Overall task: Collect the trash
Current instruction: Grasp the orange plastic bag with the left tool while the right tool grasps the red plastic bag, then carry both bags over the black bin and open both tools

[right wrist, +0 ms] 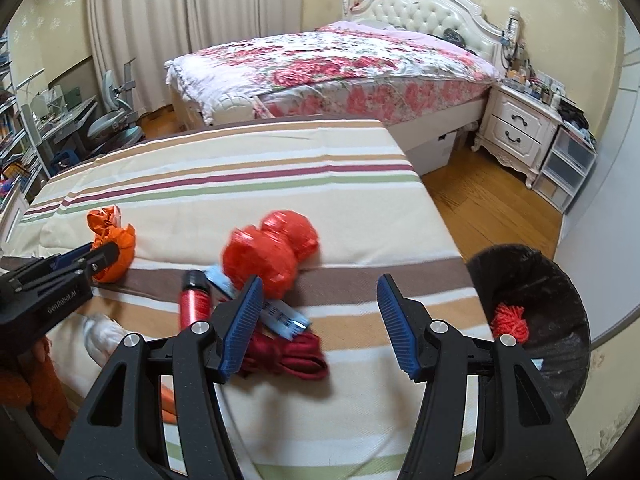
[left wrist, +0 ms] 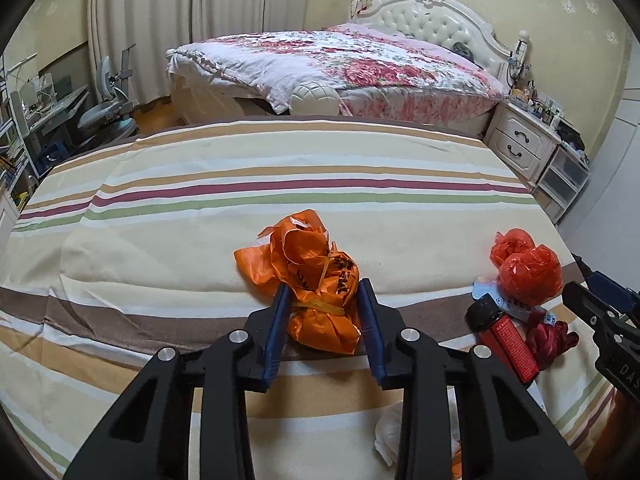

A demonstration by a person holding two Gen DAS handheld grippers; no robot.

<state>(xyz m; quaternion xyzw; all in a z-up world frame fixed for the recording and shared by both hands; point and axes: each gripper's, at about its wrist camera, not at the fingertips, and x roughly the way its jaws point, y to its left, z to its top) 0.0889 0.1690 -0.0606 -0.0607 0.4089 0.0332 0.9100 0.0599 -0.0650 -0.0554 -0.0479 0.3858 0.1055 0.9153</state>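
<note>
A knotted orange plastic bag (left wrist: 316, 280) lies on the striped table cloth (left wrist: 200, 240). My left gripper (left wrist: 325, 292) has its jaws around the bag's near end, touching both sides. It also shows in the right wrist view (right wrist: 108, 252) at the far left. My right gripper (right wrist: 320, 292) is open and empty above the table's right part. A red plastic bag (right wrist: 268, 252), a red bottle (right wrist: 194, 300), a blue-white wrapper (right wrist: 280, 316) and a dark red cord (right wrist: 292, 356) lie left of it. A black bin (right wrist: 536, 280) holds a red-orange tuft (right wrist: 510, 318).
White crumpled tissue (right wrist: 102, 334) lies near the table's front left edge. An orange cloth (right wrist: 44, 392) hangs at the left. Beyond the table stand a floral bed (right wrist: 340, 68) and a white nightstand (right wrist: 516, 128). Wooden floor (right wrist: 492, 204) shows on the right.
</note>
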